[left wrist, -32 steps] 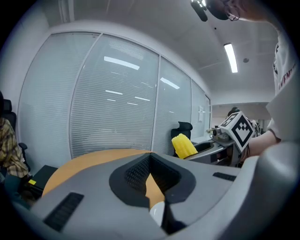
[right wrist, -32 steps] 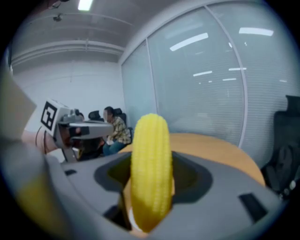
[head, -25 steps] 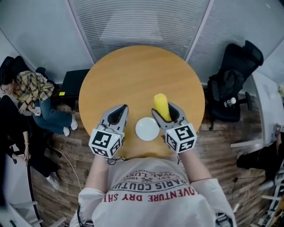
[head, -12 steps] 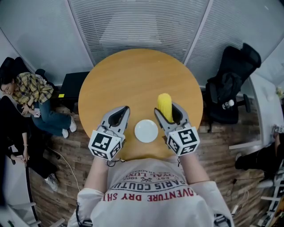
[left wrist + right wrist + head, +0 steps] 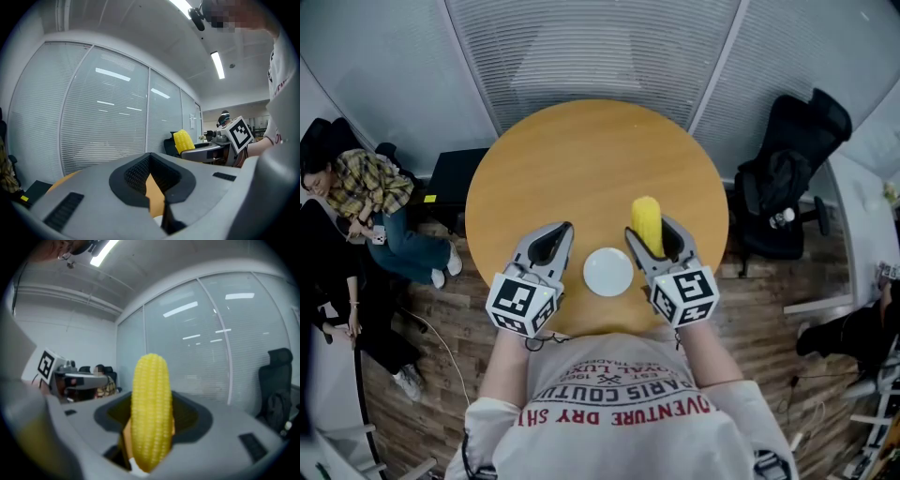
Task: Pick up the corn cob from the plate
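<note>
A yellow corn cob [image 5: 647, 225] sticks up and forward out of my right gripper [image 5: 660, 246], which is shut on it above the round wooden table [image 5: 591, 169]. In the right gripper view the cob [image 5: 151, 411] stands upright between the jaws, filling the middle. The small white plate [image 5: 608, 272] lies bare on the table's near edge, between the two grippers. My left gripper [image 5: 546, 246] hovers left of the plate, jaws shut with nothing in them. From the left gripper view the cob [image 5: 184, 139] shows at the right, held by the other gripper [image 5: 206, 149].
A black office chair [image 5: 783, 178] stands right of the table. A seated person in a plaid shirt [image 5: 358, 187] is at the far left. A black box [image 5: 455, 173] sits on the floor by the table's left edge. Glass walls with blinds lie beyond.
The right gripper with the cob has shifted slightly to the right and away from the plate, then held nearly still. The left gripper has barely moved.
</note>
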Available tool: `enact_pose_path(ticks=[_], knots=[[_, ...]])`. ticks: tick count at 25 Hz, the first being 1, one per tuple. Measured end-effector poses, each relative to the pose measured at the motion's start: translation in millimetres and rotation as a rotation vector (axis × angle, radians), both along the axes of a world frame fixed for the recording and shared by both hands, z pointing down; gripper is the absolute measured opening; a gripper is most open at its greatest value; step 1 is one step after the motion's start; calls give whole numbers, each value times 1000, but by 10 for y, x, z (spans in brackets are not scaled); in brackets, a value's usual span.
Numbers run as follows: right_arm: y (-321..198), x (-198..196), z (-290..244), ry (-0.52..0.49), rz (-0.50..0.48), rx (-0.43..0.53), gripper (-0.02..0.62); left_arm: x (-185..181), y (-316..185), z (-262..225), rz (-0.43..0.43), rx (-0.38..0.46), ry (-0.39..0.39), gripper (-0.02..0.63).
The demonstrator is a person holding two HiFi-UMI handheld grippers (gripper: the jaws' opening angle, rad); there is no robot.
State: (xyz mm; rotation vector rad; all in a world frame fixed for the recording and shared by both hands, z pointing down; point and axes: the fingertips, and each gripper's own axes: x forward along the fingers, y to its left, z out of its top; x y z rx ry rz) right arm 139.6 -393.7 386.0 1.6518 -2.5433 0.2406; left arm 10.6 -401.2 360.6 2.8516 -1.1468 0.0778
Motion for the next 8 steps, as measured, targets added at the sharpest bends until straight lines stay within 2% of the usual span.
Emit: enact_pose_path(ticks=[8], knots=[[14, 19, 13, -6, -7, -17, 270, 19, 19, 7, -14, 3, -22, 32]])
